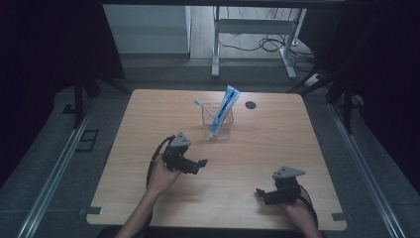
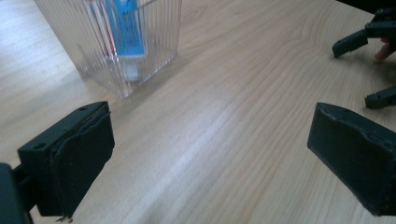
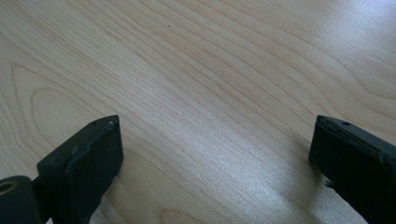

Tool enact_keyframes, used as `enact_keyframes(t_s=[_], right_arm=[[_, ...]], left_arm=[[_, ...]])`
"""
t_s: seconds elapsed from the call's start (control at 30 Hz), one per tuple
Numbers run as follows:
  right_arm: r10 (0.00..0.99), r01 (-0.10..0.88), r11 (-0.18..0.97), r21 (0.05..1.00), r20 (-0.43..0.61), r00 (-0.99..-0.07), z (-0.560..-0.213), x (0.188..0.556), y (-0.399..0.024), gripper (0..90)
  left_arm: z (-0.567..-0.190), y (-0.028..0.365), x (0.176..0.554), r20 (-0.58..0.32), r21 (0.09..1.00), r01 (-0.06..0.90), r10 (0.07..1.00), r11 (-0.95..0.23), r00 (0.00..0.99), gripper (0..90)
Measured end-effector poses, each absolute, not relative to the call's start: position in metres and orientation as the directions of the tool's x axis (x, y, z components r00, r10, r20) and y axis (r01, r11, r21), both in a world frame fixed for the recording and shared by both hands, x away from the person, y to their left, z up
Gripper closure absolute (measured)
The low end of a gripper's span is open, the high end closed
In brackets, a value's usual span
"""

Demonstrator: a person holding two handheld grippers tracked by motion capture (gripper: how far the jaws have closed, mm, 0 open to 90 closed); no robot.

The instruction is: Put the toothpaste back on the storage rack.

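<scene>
From above, a clear plastic holder [image 1: 218, 124] stands toward the far middle of the wooden table [image 1: 148, 114], with a blue toothpaste tube [image 1: 223, 110] leaning in it, cap down, and a toothbrush [image 1: 203, 105] poking out at its left. The left gripper [image 1: 198, 163] sits in the person's left hand [image 1: 162, 177] nearer the front edge, pointing right, with the holder beyond it and a little to the right, well apart from the jaws. The right gripper [image 1: 261, 194] is held low at the front right, pointing left, far from the holder. Along the left gripper [image 2: 205, 154], the jaws stand wide apart with bare table between them; the holder [image 2: 154, 42] is ahead and to the upper left, clear of the jaws, the tube [image 2: 126, 28] showing through its ribbed wall, and the other gripper's jaws show at the upper right edge. Along the right gripper [image 3: 212, 158], the jaws are likewise spread wide, holding nothing, over plain wood grain.
</scene>
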State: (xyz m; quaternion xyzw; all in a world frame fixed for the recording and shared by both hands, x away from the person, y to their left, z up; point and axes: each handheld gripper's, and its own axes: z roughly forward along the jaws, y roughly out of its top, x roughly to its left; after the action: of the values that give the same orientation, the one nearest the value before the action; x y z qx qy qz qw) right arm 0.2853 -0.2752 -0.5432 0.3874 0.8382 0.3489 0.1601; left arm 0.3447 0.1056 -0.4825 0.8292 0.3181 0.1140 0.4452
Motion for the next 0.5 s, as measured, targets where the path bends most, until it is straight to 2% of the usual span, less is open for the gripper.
enact_keyframes(t_s=[0.5], right_arm=[[0.762,0.541,0.455,0.707,0.005,-0.648,-0.543,0.285,-0.275,2.8]], left_arm=[[-0.515,0.123,0.319,-0.101,0.789,0.458,0.65,-0.409,0.753,1.0]])
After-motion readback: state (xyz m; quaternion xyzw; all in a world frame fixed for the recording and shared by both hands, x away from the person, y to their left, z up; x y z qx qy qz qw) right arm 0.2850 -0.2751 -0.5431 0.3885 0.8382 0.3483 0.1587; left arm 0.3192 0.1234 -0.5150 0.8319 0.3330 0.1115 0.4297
